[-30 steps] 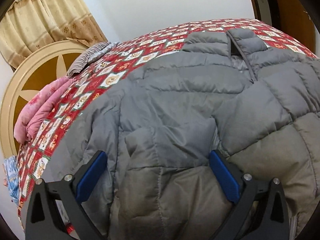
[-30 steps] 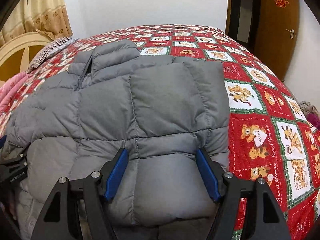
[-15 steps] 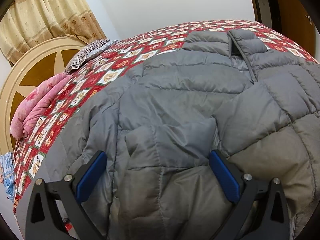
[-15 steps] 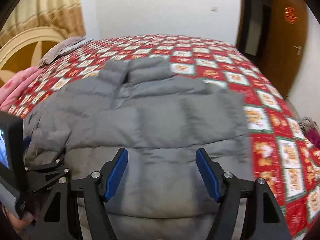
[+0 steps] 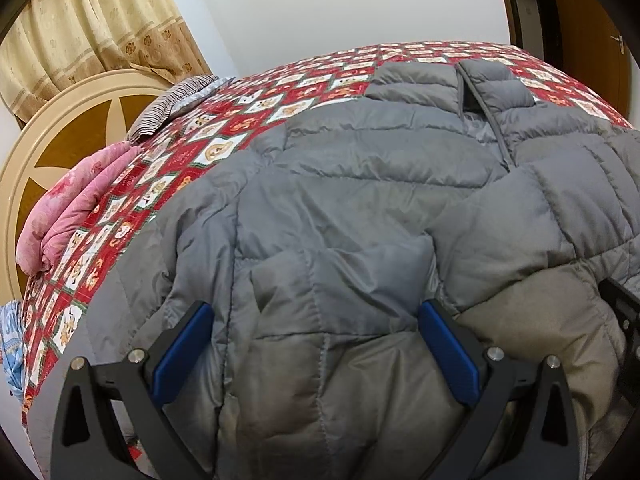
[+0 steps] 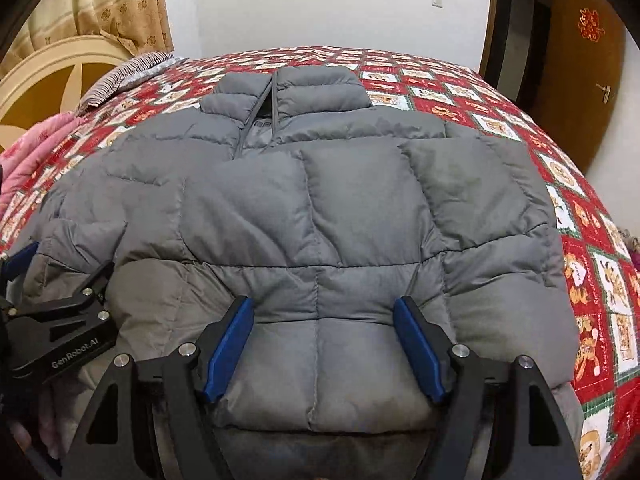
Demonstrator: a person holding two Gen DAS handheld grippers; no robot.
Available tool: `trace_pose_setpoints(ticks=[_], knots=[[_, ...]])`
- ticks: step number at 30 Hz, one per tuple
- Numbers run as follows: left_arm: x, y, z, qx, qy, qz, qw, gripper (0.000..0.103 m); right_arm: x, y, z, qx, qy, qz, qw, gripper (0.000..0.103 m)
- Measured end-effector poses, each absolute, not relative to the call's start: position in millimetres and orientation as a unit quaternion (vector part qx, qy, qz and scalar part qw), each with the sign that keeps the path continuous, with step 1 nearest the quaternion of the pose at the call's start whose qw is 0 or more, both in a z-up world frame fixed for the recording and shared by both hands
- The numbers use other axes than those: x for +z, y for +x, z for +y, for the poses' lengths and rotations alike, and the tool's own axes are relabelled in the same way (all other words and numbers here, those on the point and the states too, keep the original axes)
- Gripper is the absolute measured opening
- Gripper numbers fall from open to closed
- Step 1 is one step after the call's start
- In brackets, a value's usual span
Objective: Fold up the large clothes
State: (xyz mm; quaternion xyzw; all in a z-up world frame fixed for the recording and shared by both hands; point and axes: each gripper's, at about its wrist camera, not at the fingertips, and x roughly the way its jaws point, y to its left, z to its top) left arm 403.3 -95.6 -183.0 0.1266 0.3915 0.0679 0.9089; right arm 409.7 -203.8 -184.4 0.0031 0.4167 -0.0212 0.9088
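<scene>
- Jacket (image 6: pixel 304 208): grey puffer, lying flat on the red patterned bedspread (image 6: pixel 592 280), collar at the far end, both sleeves folded in over the front.
- Left gripper (image 5: pixel 316 344): jaws wide apart over the near hem on its side, blue pads (image 5: pixel 182 350) at the fabric but not squeezing it.
- Right gripper (image 6: pixel 322 348): jaws have just been opening a bit, now wide apart, hem panel between them, not pinched.
- Left gripper's body shows at the left edge of the right wrist view.
- Pink quilt (image 5: pixel 68 200) and striped pillow (image 5: pixel 172 106) by the headboard (image 5: pixel 60 128).

Red patterned bedspread (image 6: pixel 472 108) — pink quilt (image 5: pixel 76 200), striped pillow (image 5: pixel 172 106), curtain (image 5: pixel 100 28).
</scene>
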Motion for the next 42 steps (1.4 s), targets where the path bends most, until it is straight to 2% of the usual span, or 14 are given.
trace_pose_setpoints(ticks=[33, 37, 42], knots=[[-181, 403, -95, 0.063, 0.125, 0.393, 0.909, 0.103, -190, 410, -194, -0.048, -0.032, 0.413, 0.909, 0.078], [-161, 394, -86, 0.042, 0.128, 0.402, 0.906, 0.103, -190, 411, -194, -0.049, -0.034, 0.413, 0.909, 0.079], [-112, 363, -46, 0.037, 0.112, 0.358, 0.926, 0.103, -190, 411, -194, -0.052, -0.036, 0.413, 0.909, 0.079]])
